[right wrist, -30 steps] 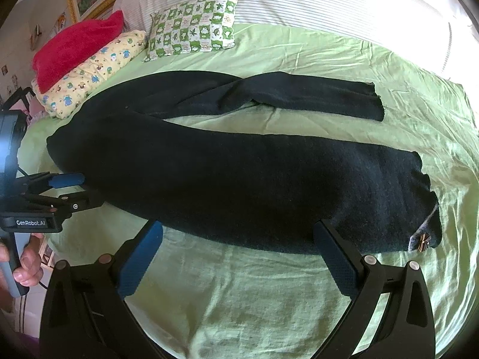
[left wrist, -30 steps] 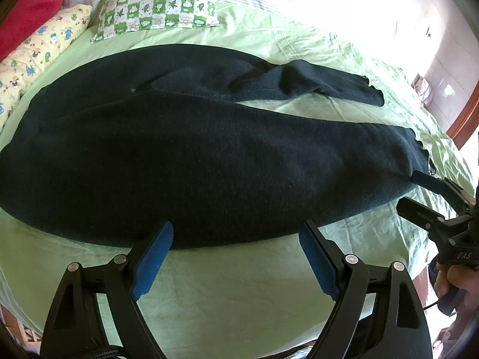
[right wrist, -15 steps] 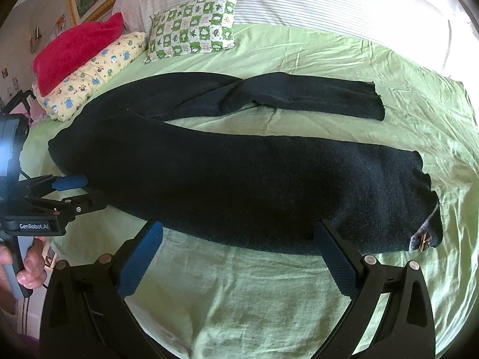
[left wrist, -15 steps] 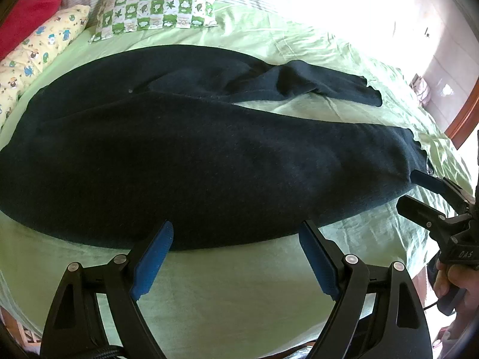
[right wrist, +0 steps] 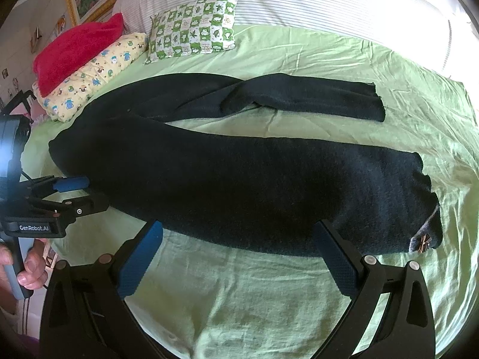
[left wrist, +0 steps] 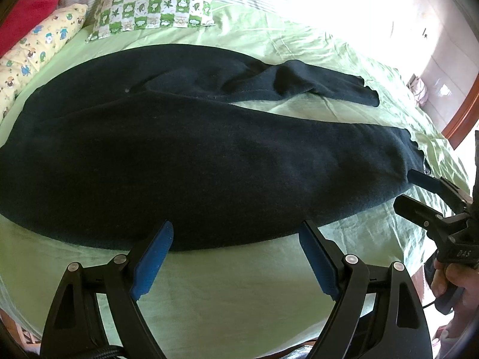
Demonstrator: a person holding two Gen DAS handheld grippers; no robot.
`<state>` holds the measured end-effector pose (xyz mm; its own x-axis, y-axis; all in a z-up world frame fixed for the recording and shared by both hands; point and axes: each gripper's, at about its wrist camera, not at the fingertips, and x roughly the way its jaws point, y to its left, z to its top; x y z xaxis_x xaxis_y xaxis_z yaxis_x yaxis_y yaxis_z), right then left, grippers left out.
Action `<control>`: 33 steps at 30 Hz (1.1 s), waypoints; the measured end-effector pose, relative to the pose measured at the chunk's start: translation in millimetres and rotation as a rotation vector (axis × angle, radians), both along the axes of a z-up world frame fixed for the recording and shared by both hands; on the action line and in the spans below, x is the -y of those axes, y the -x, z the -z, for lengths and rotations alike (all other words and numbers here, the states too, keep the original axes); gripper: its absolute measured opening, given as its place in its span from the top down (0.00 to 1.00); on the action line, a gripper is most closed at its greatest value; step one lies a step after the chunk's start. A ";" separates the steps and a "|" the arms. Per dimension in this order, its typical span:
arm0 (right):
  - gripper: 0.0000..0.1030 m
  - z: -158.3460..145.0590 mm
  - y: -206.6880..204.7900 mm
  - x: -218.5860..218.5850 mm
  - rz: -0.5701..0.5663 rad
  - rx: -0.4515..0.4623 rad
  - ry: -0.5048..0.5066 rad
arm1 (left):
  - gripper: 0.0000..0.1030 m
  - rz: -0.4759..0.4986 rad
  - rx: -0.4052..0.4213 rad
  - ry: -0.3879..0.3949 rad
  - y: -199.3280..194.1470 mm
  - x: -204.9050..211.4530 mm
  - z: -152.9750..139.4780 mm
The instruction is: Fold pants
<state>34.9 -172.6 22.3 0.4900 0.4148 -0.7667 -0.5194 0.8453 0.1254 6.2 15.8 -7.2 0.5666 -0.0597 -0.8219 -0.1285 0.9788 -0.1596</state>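
Where the green bed sheet (right wrist: 269, 293) runs bare along the near edge, dark pants (right wrist: 239, 185) spread lengthwise across the bed, unfolded, waist toward the pillows, legs toward the opposite side. Near leg broad and flat, ending at a hem with a small brown tag (right wrist: 423, 240) beside the right gripper's pad. Far leg twisted once near its middle, lying apart from the near leg with a wedge of sheet between them. Left gripper (left wrist: 236, 251) spread wide, empty, poised at the near edge of the pants just short of the cloth. Right gripper (right wrist: 239, 249) likewise spread wide, holding nothing, fingertips at the edge of the near leg; touching or not, cannot tell. Seen from the left wrist view, right gripper at the hem end, one blue pad (left wrist: 423, 179) against the cuff, a hand (left wrist: 452, 281) on its handle. At the head of the bed, a green checked pillow (right wrist: 194, 27), a yellow printed pillow (right wrist: 95, 74) and a red cushion (right wrist: 74, 48) resting on it.
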 end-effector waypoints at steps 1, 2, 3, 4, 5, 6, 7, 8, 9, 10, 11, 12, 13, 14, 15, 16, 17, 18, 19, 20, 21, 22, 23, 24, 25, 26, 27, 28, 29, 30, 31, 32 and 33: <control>0.02 -0.1 -0.1 0.0 0.000 0.000 0.000 | 0.16 0.000 0.000 0.001 0.1 0.1 0.1; 0.02 -0.2 -0.1 -0.1 -0.001 0.000 0.001 | 0.16 0.001 0.000 0.002 0.0 0.0 0.2; 0.02 -0.2 -0.1 -0.2 -0.001 0.000 0.002 | 0.16 0.001 -0.001 0.003 -0.2 0.0 0.3; 0.02 -0.1 -0.3 0.0 -0.002 0.001 0.001 | 0.16 0.001 -0.001 0.004 -0.1 0.0 0.2; 0.02 -0.2 -0.4 0.0 -0.002 0.000 0.001 | 0.16 0.001 -0.001 0.005 0.0 -0.1 0.0; 0.02 -0.3 -0.6 0.1 -0.001 -0.001 0.000 | 0.16 0.002 0.000 0.004 0.0 -0.3 -0.2; 0.02 -0.4 -0.2 0.3 0.001 -0.001 -0.001 | 0.16 0.003 0.000 0.004 -0.1 -0.3 -0.5; 0.02 -0.5 -0.2 0.2 0.000 -0.001 -0.002 | 0.16 0.003 0.000 0.005 -0.3 -0.9 -0.7; 0.02 -0.7 -0.4 0.0 -0.001 -0.001 -0.002 | 0.16 0.005 0.000 0.007 -0.4 -1.3 -0.9; 0.02 -0.6 -0.7 0.5 0.000 0.000 -0.001 | 0.16 0.007 0.000 0.009 -0.6 -1.7 -1.4; 0.02 -1.3 -1.0 0.6 0.000 0.000 0.000 | 0.16 0.011 0.002 0.010 -0.9 -1.8 -1.8; 0.02 -2.1 -2.5 1.3 0.002 0.000 0.000 | 0.16 0.018 0.003 0.010 -1.4 -2.0 -2.7; 0.02 -2.9 -3.3 2.0 0.003 0.000 -0.002 | 0.16 0.023 0.005 0.008 -2.1 -2.4 -3.6; 0.02 -4.2 -4.7 2.9 0.002 0.000 -0.007 | 0.16 0.030 0.007 0.003 -3.4 -2.8 -4.8; 0.02 -5.2 -6.2 3.9 0.003 0.000 -0.010 | 0.16 0.035 0.010 -0.005 -4.8 -3.0 -6.2; 0.02 -6.6 -8.0 4.8 0.007 0.003 -0.009 | 0.16 0.039 0.013 -0.014 -6.4 -3.7 -7.9; 0.02 -7.4 -9.4 5.8 0.010 0.005 -0.008 | 0.16 0.042 0.015 -0.016 -8.1 -4.4 -9.1; 0.02 -8.3 -10.0 7.0 0.014 0.005 -0.010 | 0.16 0.044 0.017 -0.017 -9.4 -5.2 -10.2; 0.02 -9.1 -11.4 8.0 0.018 0.005 -0.013 | 0.16 0.046 0.018 -0.018 -10.8 -5.9 -11.2; 0.02 -9.7 -12.9 9.1 0.023 0.003 -0.016 | 0.16 0.047 0.018 -0.019 -11.8 -6.0 -11.7; 0.02 -9.7 -13.8 10.0 0.026 0.001 -0.020 | 0.16 0.050 0.018 -0.020 -13.3 -6.2 -12.2; 0.02 -9.9 -15.0 10.8 0.029 -0.003 -0.023 | 0.16 0.053 0.018 -0.022 -14.2 -5.8 -12.4; 0.02 -9.9 -16.0 11.0 0.030 -0.005 -0.023 | 0.16 0.056 0.018 -0.025 -15.9 -5.8 -12.6; 0.02 -10.0 -16.9 11.4 0.030 -0.004 -0.023 | 0.16 0.058 0.017 -0.028 -17.5 -5.7 -12.6; 0.02 -10.1 -17.7 11.5 0.031 -0.004 -0.022 | 0.16 0.061 0.017 -0.028 -18.5 -5.5 -12.6; 0.02 -10.1 -18.9 11.9 0.032 -0.005 -0.019 | 0.16 0.064 0.017 -0.028 -19.8 -5.7 -12.8; 0.02 -10.2 -20.2 12.3 0.033 -0.006 -0.019 | 0.16 0.065 0.017 -0.028 -22.2 -6.3 -13.1; 0.02 -10.5 -21.9 12.6 0.034 -0.007 -0.021 | 0.16 0.067 0.017 -0.027 -23.9 -6.8 -13.4; 0.02 -11.0 -23.8 13.5 0.035 -0.009 -0.025 | 0.16 0.068 0.017 -0.026 -25.9 -7.5 -13.6; 0.02 -11.8 -26.1 14.5 0.037 -0.010 -0.029 | 0.16 0.070 0.017 -0.024 -28.8 -8.4 -13.8; 0.02 -12.2 -27.9 15.1 0.038 -0.010 -0.030 | 0.16 0.072 0.017 -0.022 -30.6 -9.3 -14.1; 0.02 -13.8 -31.3 16.1 0.039 -0.007 -0.028 | 0.16 0.075 0.018 -0.021 -33.5 -10.6 -14.8; 0.02 -15.3 -34.9 17.0 0.040 -0.003 -0.027 | 0.16 0.079 0.019 -0.024 -37.3 -11.6 -15.9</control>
